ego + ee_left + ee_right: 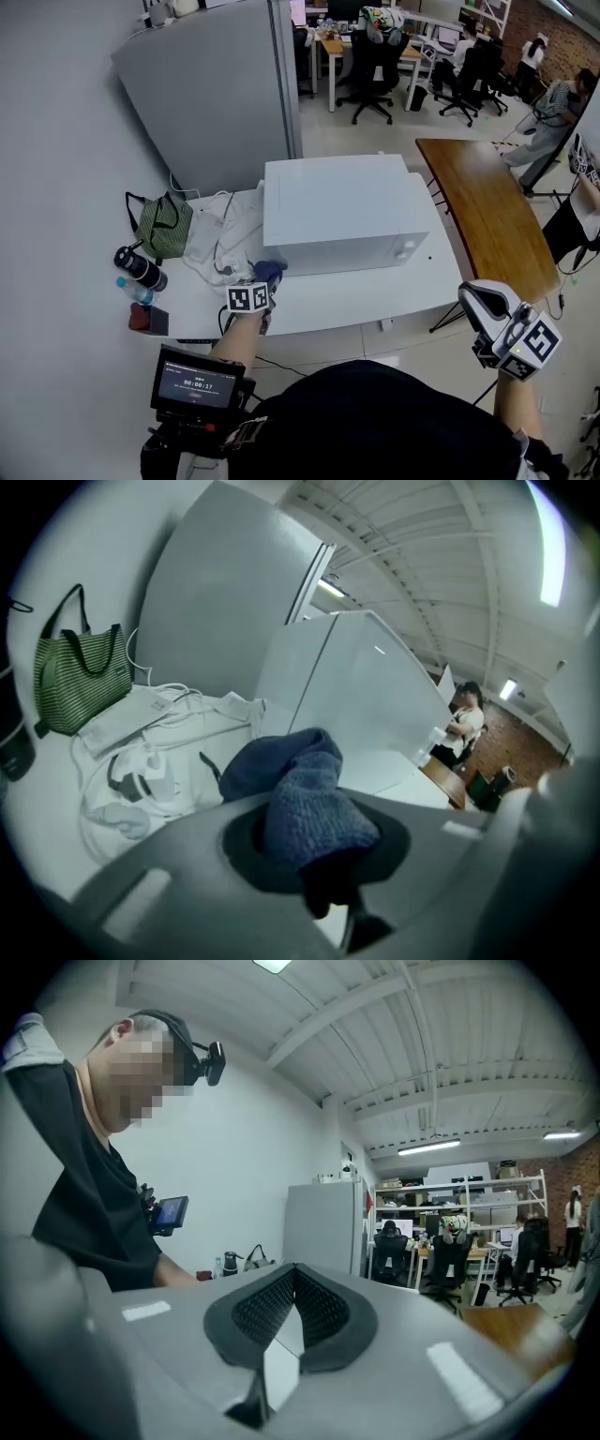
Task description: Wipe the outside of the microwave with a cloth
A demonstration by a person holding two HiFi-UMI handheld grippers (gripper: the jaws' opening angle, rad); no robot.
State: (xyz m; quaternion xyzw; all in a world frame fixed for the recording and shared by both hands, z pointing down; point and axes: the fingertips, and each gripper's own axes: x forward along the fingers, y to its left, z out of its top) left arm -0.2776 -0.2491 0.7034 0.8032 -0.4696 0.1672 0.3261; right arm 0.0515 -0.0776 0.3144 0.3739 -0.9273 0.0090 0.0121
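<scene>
my left gripper (262,289) is clamped on the dark blue knitted cloth (305,803), just by the near left corner of the boxy white microwave (342,211) on the white table (319,305). my right gripper (494,317) hangs off to the side, closed and empty. i judge the wiping barely begun; top and sides remain.

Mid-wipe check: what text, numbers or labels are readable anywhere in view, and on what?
"00:00:17", as best it reads: on the small monitor at the person's chest; its other lines are too small to read.
Microwave and blue cloth: nothing readable.
Marker cube: black-and-white square pattern only, no letters.
</scene>
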